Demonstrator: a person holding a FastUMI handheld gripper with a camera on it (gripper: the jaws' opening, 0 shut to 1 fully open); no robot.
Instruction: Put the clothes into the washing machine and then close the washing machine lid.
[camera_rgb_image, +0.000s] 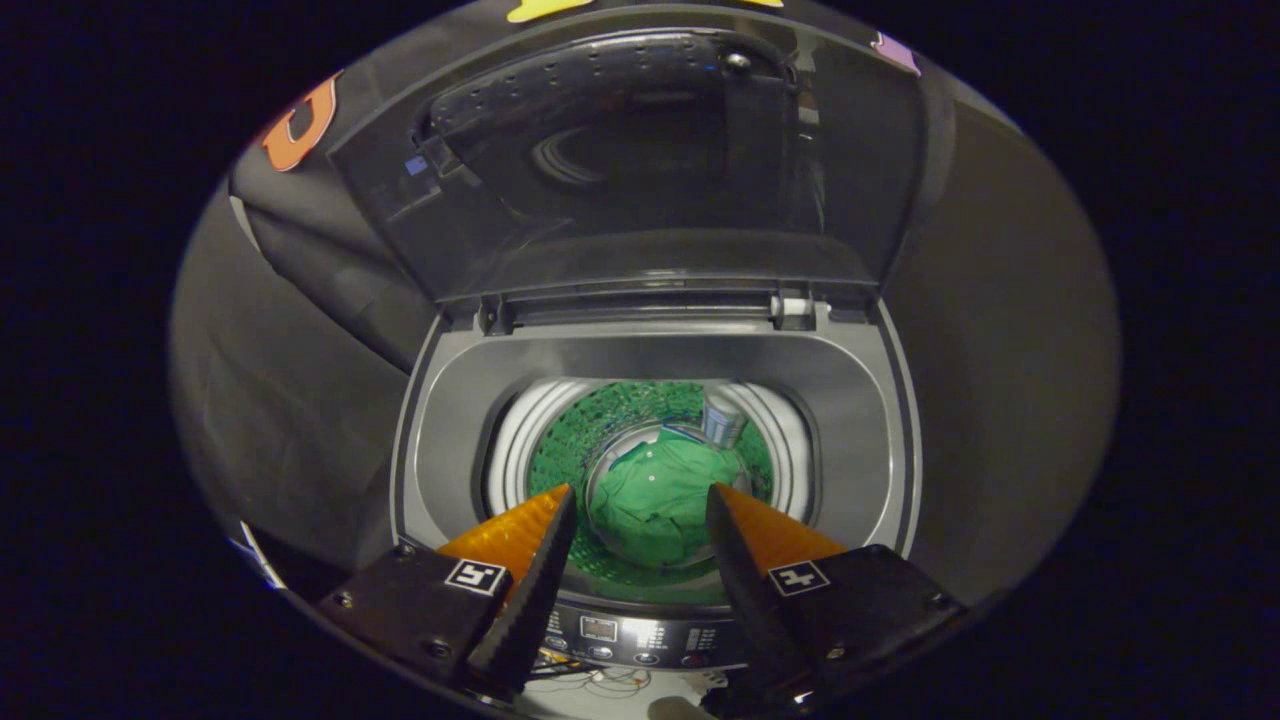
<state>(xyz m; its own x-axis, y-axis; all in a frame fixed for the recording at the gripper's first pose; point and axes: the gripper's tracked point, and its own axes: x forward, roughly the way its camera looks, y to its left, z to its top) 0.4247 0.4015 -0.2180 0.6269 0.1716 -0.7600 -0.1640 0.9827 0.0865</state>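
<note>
Gripper view: fingers of the gripper (640, 500) are spread apart and hold nothing, hanging above the front edge of the top-loading washing machine (450, 400). Between them, down in the drum (520, 440), lies the green shirt (655, 500), bunched at the bottom. Its lid (640, 160) stands upright behind the opening, on the hinge (795, 308) at the back.

I judge that the clothes part is done and closing the lid remains. The risk is that the fingers push the lid too near the hinge, so it falls hard or does not tip forward at all.

Below the fingers is the control panel (640, 635) with a small display; its writing is too small to read. Each finger block carries a square marker (475, 576), with no words.
</note>
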